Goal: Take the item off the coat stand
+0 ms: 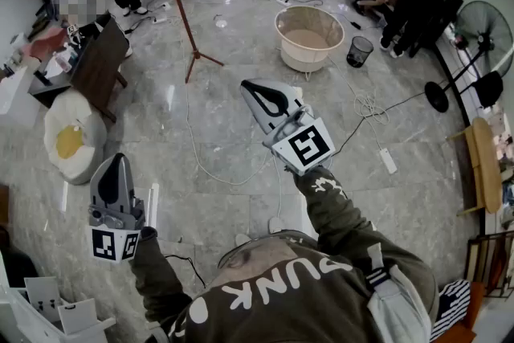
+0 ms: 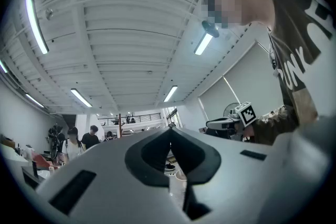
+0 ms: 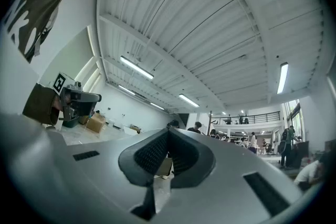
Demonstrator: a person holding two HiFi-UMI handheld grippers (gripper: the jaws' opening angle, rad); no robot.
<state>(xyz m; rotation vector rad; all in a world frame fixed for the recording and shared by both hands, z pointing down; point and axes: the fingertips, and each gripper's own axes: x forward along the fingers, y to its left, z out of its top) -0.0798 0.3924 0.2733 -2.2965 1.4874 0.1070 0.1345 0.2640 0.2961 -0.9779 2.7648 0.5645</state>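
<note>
From the head view, we stand on the marble floor (image 1: 152, 120), well apart from the coat stand (image 1: 178, 8). Its wooden pole runs out past the top edge, so the item it carries cannot be made out here. Something dark sits by the upper pole, but we cannot tell whether it hangs there or stands behind. The left hand-held gripper (image 1: 120, 165) is low at our side. The right hand-held gripper (image 1: 253, 90) is held forward, pointing roughly toward the stand's feet. A white cable (image 1: 210, 165) loops over the floor between us and the stand.

In the left gripper view, the jaws are pressed together at the tips with nothing between them. A thin brown pole, likely the stand, shows far off among standing people.

In the right gripper view, the ribbed pads likewise meet, empty. A similar pole rises in the distance, and no hanging item is clear there either.

We judge the approach not yet begun. The cable could catch a foot on the way. The stand looks light on its tripod, so a sideways tug on the item could tip it. Both pairs of jaws must part first, or they will only knock the item.
</note>
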